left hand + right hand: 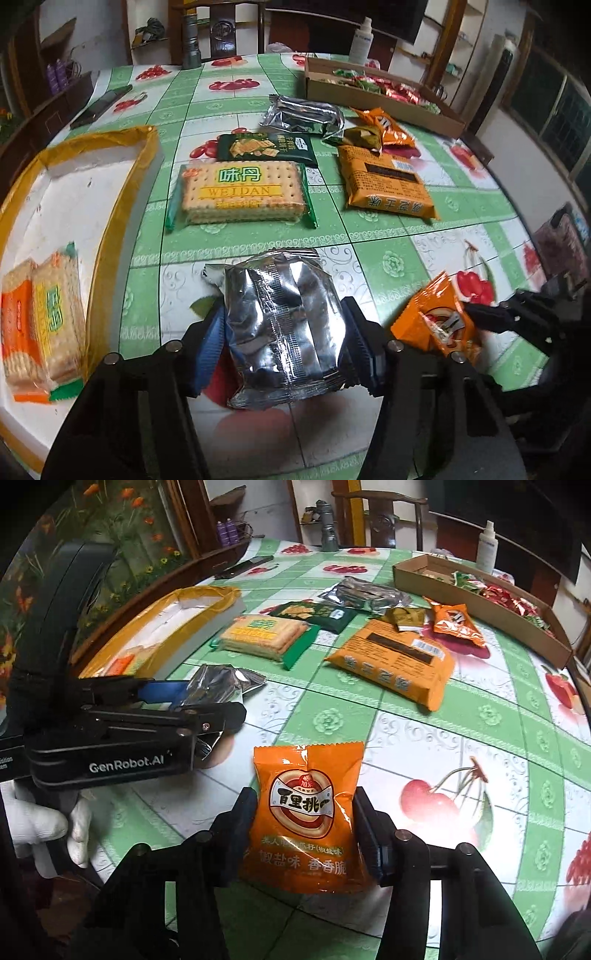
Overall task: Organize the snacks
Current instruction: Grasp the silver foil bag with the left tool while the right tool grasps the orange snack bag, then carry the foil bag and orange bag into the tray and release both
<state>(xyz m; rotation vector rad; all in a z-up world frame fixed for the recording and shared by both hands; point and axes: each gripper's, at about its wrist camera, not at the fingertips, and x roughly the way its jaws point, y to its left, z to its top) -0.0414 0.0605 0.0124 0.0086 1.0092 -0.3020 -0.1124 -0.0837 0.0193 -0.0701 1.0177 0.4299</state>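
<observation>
The left gripper (282, 328) is clamped on a crinkled silver foil packet (282, 325), held above the table's (369, 236) near edge, just in front of the Weidan cracker pack (240, 194). To that pack's right and nearer the camera, the right gripper (304, 812) pinches a small orange snack bag (304, 812) by both sides, upright. Left of the cracker pack sits a white box with an orange rim (122, 192), two cracker packs inside. Behind the cracker pack lies a dark green packet (266, 147); to its right, a large orange bag (388, 181); far right behind it, a cardboard tray (369, 96) of candies.
</observation>
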